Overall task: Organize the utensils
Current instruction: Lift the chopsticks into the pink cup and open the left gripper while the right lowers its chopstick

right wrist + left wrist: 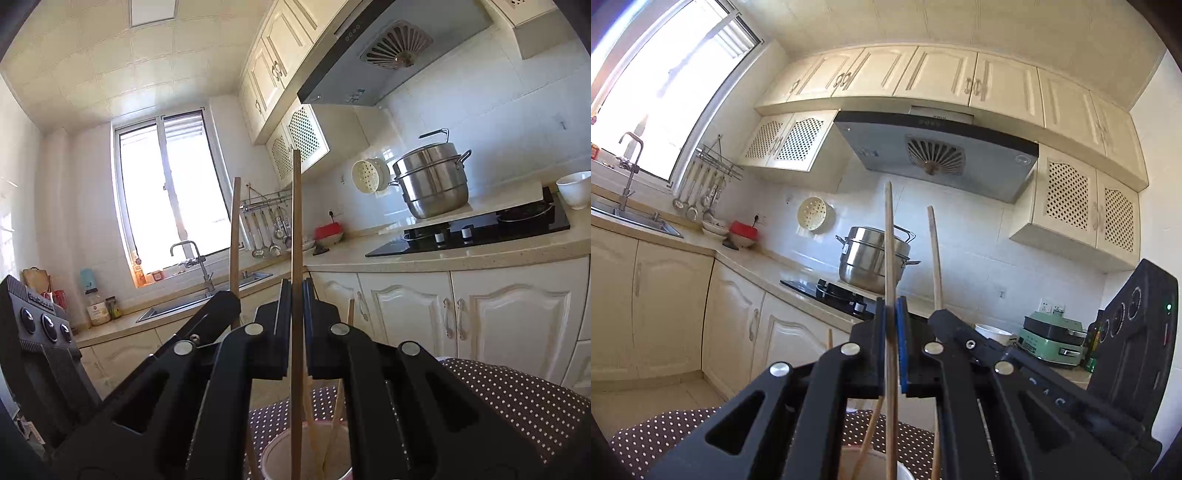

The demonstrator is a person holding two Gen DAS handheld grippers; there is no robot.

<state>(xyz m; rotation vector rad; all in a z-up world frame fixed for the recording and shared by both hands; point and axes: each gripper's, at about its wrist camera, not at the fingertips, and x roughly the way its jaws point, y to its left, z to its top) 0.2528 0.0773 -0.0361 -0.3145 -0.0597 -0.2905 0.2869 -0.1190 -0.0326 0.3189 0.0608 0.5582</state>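
Left gripper [891, 308] fingers clenched on a long pale wooden chopstick [889, 236], held upright, its lower end running down toward a white round paper cup [882, 461] below. Right gripper [294, 291] fingers likewise clenched on a second long wooden chopstick [296, 221], upright, lower end reaching down into the same cup, seen in the right wrist view with a pink rim. More thin wooden chopsticks [334, 424] lean inside the cup. The cup stands on a dark brown white-dotted cloth [517, 398]. In each wrist view the other gripper sits just beside, its stick rising next to it. Behind, a steel steamer pot [873, 260] sits on a black stove [480, 229].
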